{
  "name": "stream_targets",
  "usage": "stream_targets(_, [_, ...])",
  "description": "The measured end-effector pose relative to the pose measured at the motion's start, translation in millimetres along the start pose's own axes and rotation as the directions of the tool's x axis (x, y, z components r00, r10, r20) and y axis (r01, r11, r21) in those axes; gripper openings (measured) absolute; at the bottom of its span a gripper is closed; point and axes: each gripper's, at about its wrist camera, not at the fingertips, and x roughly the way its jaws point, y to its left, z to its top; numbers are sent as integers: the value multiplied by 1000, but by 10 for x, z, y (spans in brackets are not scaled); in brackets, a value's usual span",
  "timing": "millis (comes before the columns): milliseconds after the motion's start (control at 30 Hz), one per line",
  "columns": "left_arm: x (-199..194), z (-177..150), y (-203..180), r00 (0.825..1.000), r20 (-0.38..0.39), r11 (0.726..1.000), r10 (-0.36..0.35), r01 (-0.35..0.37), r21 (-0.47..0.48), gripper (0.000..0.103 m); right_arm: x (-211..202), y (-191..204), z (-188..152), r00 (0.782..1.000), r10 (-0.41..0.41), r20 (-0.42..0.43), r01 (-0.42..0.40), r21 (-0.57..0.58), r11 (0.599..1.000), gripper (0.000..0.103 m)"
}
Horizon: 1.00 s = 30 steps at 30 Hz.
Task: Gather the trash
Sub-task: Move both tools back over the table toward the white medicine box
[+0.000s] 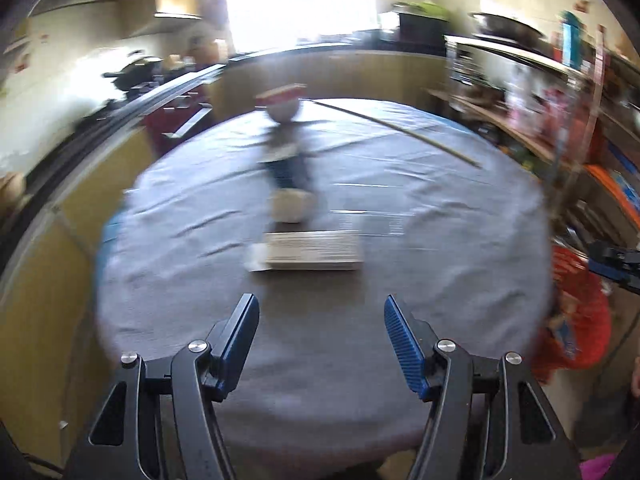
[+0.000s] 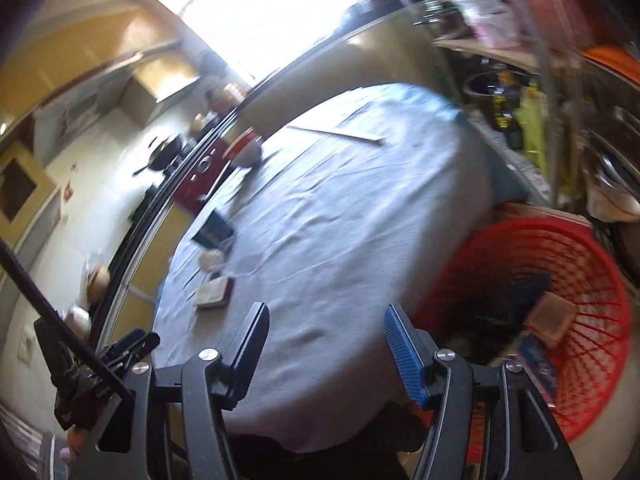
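Observation:
A round table under a grey cloth (image 1: 420, 208) holds blurred trash: a flat white box (image 1: 314, 255), a crumpled pale ball (image 1: 290, 207), a dark blue wrapper (image 1: 290, 170), a red-rimmed bowl (image 1: 282, 106) and a long thin stick (image 1: 396, 130). My left gripper (image 1: 320, 312) is open and empty above the near table edge, short of the white box. My right gripper (image 2: 326, 320) is open and empty over the table's right edge. A red mesh basket (image 2: 592, 292) beside the table holds a small box and dark items. The white box (image 2: 212, 294) also shows in the right wrist view.
Kitchen counters with a pan (image 1: 136, 70) run along the left. Cluttered shelves (image 1: 560, 112) stand to the right of the table. The red basket (image 1: 576, 320) shows at the table's right in the left wrist view. The left gripper (image 2: 128, 348) shows at lower left of the right wrist view.

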Motion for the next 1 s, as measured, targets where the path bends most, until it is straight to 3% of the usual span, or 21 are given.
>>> stream_targets(133, [4,-111,375,998,-2,997,55,-55,-48,66,201,340,-50,999,19,-45,-22,-67,998,64])
stream_targets(367, [117,-204,692,998,-28,991,63,-65,-115,66,473,651,-96,994,21,-106,-36,-137,990,64])
stream_targets(700, [417,-23,741,995,-91,984,-36,20,-179,66,971,918,119,985,45,-167,-76,-182,980,64])
stream_targets(900, [819,230,811,976,-167,937,-138,75,-340,66,1337,964,346,978,87,-191,-116,-145,983,64])
stream_targets(1000, [1042,323,828,960,-209,894,-186,77,-440,66,1412,929,326,976,92,-196,-120,-138,983,64])
